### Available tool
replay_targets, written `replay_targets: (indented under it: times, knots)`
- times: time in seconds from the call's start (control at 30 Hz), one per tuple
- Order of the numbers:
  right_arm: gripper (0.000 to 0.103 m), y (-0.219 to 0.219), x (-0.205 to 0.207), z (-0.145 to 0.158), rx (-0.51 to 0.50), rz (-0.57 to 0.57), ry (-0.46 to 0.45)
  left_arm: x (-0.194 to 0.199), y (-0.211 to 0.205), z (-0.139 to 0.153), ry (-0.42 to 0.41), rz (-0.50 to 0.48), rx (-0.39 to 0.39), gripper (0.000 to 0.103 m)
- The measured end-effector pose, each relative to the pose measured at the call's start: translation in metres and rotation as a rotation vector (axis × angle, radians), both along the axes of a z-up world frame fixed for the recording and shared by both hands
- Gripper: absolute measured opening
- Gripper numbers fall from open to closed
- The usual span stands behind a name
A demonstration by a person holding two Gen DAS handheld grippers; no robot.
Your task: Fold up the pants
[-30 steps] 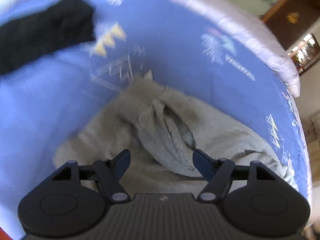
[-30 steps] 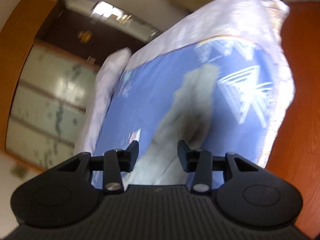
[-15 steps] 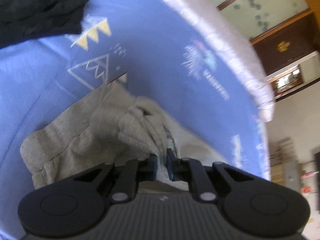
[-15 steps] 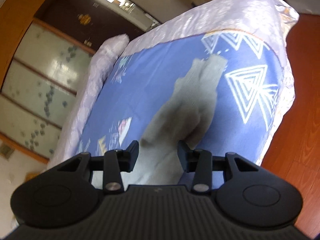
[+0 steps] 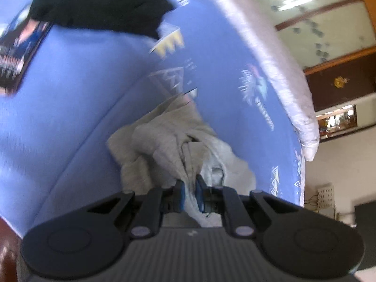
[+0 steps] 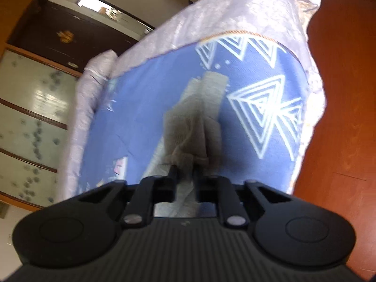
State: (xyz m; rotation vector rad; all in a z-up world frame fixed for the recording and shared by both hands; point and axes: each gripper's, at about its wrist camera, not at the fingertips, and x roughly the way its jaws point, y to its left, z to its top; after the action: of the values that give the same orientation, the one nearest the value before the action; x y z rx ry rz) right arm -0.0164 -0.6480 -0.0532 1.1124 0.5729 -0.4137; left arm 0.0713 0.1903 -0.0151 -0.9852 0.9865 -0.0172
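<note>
Grey pants (image 5: 164, 141) lie bunched on a blue patterned bed cover (image 5: 82, 94). My left gripper (image 5: 189, 193) is shut on a fold of the grey pants near the waist and lifts it off the cover. In the right wrist view the pants (image 6: 199, 117) stretch away along the cover toward the bed's end. My right gripper (image 6: 184, 172) is shut on the grey fabric, which is gathered between its jaws.
A black garment (image 5: 101, 2) lies on the cover beyond the pants, with a dark printed item (image 5: 16, 54) to its left. A pale quilted mattress edge (image 6: 235, 16) rings the cover. Red wooden floor (image 6: 340, 117) lies beside the bed.
Both grippers have closed on the pants: the left first, the right within the last half second. The left has raised its fold, bunching the fabric.
</note>
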Motion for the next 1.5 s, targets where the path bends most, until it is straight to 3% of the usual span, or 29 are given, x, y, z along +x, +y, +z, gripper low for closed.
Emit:
replay_targets:
  times: [0.1,0.3,0.37,0.43,0.5,0.63,0.73,0.9,0.93,1.0,1.07,1.17,1.3,1.37,1.5]
  knots:
    - [0.009,0.004,0.007,0.029,-0.046,0.023,-0.066,0.004,-0.001,0.004,-0.021,-0.001,0.002,0.01]
    - [0.008,-0.009,0.015,0.103,-0.061,0.056,-0.358,0.003,-0.003,0.042,-0.119,-0.006,0.024,0.01]
    - [0.008,-0.014,0.007,0.111,-0.105,0.071,-0.396,-0.004,-0.004,0.043,-0.125,-0.014,0.049,0.01]
    - [0.009,-0.019,-0.002,0.097,-0.106,0.101,-0.4,-0.01,-0.005,0.033,-0.101,-0.02,0.068,0.01]
    - [0.009,-0.028,-0.012,0.059,-0.031,0.111,-0.343,-0.014,-0.004,0.012,-0.036,-0.021,0.072,0.01]
    - [0.009,-0.034,-0.041,-0.024,0.099,0.019,-0.114,-0.025,-0.004,-0.04,0.134,-0.017,0.05,0.011]
    - [0.01,-0.033,-0.057,-0.052,0.175,-0.022,-0.098,-0.03,-0.005,-0.058,0.183,-0.015,0.056,0.016]
    - [0.017,-0.03,-0.048,-0.034,0.113,-0.02,-0.091,-0.026,-0.007,-0.058,0.186,-0.024,0.103,0.026]
    - [0.023,-0.028,-0.046,-0.026,0.072,-0.035,-0.073,-0.027,-0.007,-0.056,0.183,-0.028,0.116,0.029]
    - [0.024,-0.024,-0.052,-0.007,-0.076,-0.134,-0.004,-0.028,-0.005,-0.051,0.179,-0.028,0.124,0.034]
    - [0.024,-0.02,-0.058,0.011,-0.163,-0.159,-0.038,-0.033,0.004,-0.046,0.16,-0.014,0.107,0.036]
    - [0.025,-0.006,-0.046,0.039,-0.277,-0.052,-0.074,-0.038,0.016,-0.029,0.115,0.01,0.116,0.036]
    - [0.035,0.024,-0.006,0.058,-0.453,0.135,-0.006,-0.04,0.013,-0.002,0.048,0.014,0.19,0.039]
    - [0.046,0.032,0.014,0.053,-0.506,0.164,0.043,-0.038,0.005,0.006,0.018,-0.013,0.188,0.039]
    - [0.045,0.026,0.049,0.023,-0.513,0.181,0.193,-0.03,-0.022,0.012,0.004,-0.099,0.224,0.043]
